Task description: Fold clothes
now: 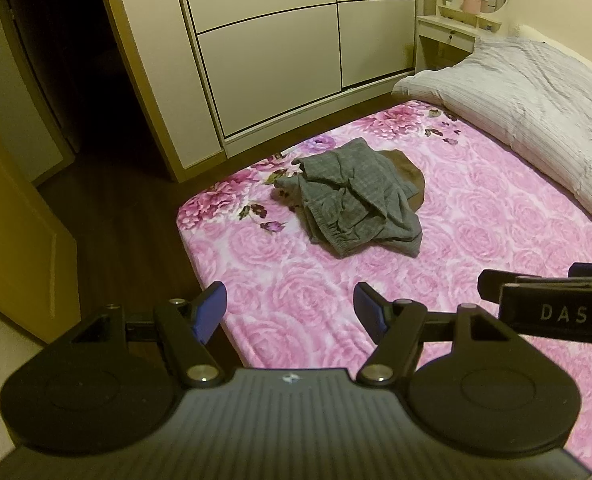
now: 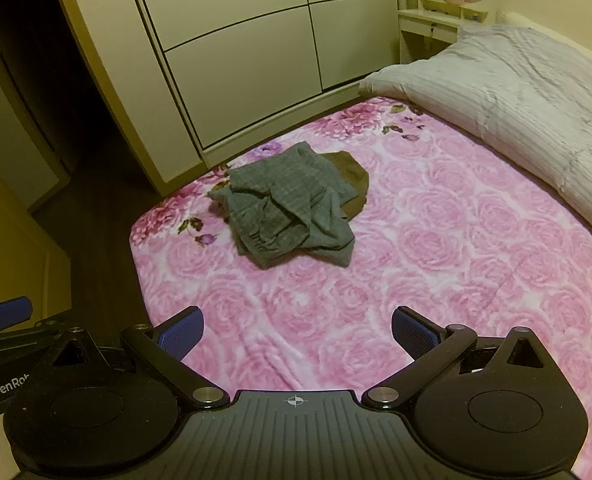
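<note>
Grey garment crumpled on bed, atop brown garment, well ahead of my jaws. My left gripper and right gripper: both released, empty. Heap slightly left of right gripper; neither clearly nearer.

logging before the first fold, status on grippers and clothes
Left gripper open, right gripper open, both empty above pink blanket. Gray garment crumpled, unfolded, atop brown garment. Nothing in the way.
</note>
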`<state>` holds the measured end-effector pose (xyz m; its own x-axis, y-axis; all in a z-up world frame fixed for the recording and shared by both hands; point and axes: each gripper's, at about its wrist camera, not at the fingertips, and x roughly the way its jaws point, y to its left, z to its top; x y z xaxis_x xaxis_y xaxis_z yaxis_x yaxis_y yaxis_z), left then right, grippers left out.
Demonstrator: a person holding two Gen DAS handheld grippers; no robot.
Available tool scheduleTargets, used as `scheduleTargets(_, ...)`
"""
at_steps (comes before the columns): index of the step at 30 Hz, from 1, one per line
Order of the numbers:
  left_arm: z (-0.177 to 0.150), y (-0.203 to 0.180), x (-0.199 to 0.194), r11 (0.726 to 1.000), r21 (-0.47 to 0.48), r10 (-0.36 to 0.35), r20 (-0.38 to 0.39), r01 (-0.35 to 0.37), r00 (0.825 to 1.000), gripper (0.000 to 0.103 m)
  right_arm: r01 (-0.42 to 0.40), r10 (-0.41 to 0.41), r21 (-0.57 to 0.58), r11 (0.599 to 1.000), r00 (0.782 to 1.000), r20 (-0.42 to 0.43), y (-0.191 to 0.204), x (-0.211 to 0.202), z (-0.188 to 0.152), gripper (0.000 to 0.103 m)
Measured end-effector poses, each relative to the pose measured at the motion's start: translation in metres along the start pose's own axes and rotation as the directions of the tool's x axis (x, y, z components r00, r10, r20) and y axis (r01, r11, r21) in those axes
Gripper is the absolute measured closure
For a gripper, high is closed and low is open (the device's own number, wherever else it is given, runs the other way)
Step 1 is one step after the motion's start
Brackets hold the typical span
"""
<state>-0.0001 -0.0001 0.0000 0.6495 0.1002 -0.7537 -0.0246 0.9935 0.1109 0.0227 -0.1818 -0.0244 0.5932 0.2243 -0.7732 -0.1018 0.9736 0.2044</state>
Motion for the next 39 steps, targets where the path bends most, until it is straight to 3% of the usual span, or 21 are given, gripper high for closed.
scheduleTargets(39,0.004,-0.003,-0.010,0.999,0.033,0.001,0.019,-0.002,1.000,0.029,0.005,-0.005,0.003,1.000,1.000,0.026,-0.004,-0.015,-0.002,0.001)
